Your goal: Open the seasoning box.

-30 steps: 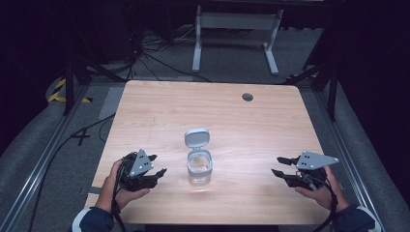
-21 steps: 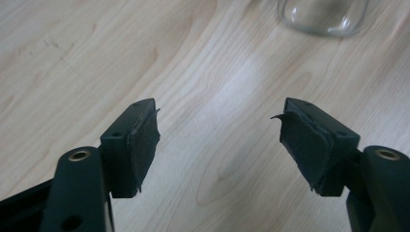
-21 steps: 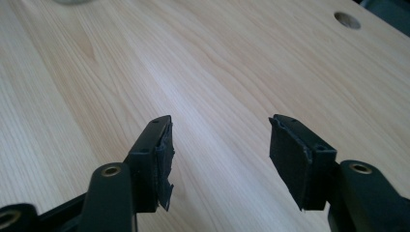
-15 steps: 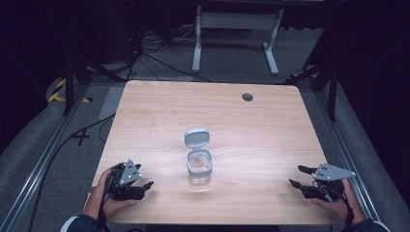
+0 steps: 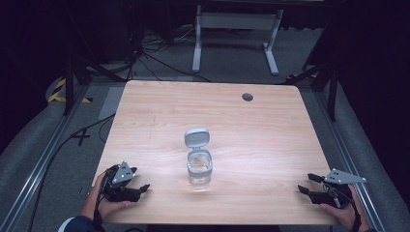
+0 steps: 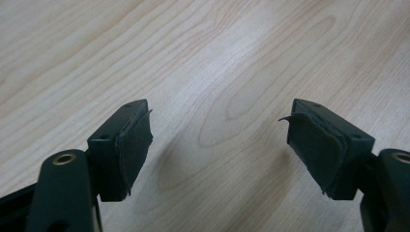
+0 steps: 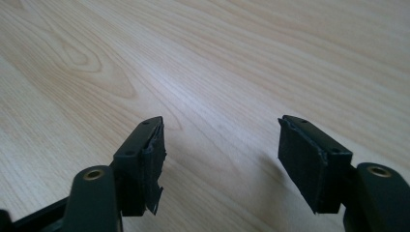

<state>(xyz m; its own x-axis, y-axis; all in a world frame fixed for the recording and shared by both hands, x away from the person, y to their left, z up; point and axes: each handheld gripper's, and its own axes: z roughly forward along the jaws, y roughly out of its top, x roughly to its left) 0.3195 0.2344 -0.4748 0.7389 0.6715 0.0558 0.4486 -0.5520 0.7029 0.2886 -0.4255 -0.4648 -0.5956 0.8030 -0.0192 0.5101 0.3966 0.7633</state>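
High view: at the near left corner of the wooden table (image 5: 159,111), the left gripper (image 5: 141,189) rests low in the person's hand, its jaws apart, just widened, with nothing between them. Near the table's middle stands a clear container (image 5: 199,167), its grey lid (image 5: 197,137) flipped up behind it, well apart from both grippers. At the near right edge, the right gripper (image 5: 306,184) points inward, its jaws likewise spread, just opened further, bare wood between its pads (image 7: 151,174)
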